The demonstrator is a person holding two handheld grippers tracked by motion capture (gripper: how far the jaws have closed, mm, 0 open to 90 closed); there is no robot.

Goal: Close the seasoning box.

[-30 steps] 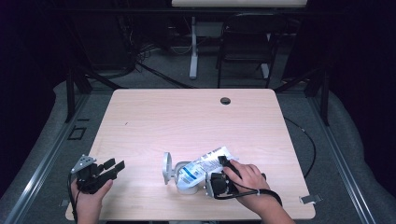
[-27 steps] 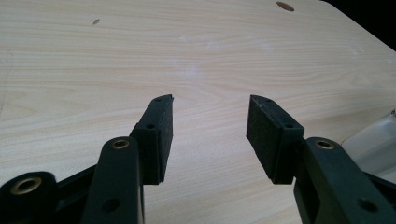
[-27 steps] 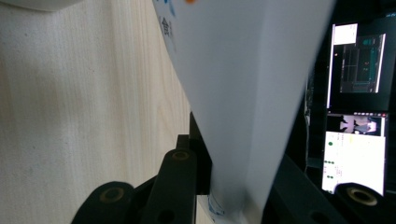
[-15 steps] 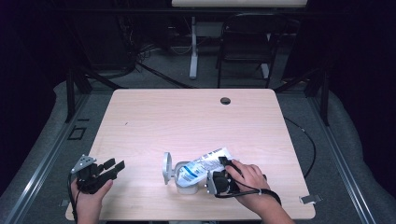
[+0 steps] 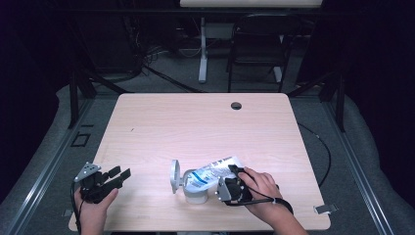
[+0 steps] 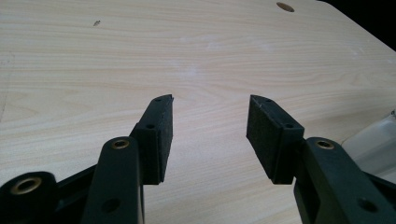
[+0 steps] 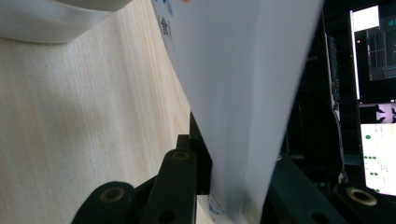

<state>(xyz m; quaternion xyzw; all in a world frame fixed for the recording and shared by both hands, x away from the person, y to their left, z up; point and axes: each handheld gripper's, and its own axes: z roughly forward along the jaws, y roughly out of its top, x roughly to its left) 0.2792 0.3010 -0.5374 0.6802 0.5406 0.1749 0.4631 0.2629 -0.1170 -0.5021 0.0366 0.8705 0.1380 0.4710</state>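
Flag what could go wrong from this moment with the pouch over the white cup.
The right tool pinches just the pouch tail, so the slick film might slip out. The pouch leans on the white cup, which nothing steadies; a pull could tip or drag it. The left tool sits open and apart, too far to help quickly.

Right gripper (image 5: 234, 182) with gripped pouch (image 5: 211, 172) shifted slightly left — toward cup (image 5: 195, 193).

The left gripper (image 6: 209, 135) holds its 2 black padded fingers (image 6: 159, 135) wide apart above the pale wooden worktop (image 6: 140, 56), gripping nothing. A small round hole (image 6: 285, 6) sits at the worktop's far edge.
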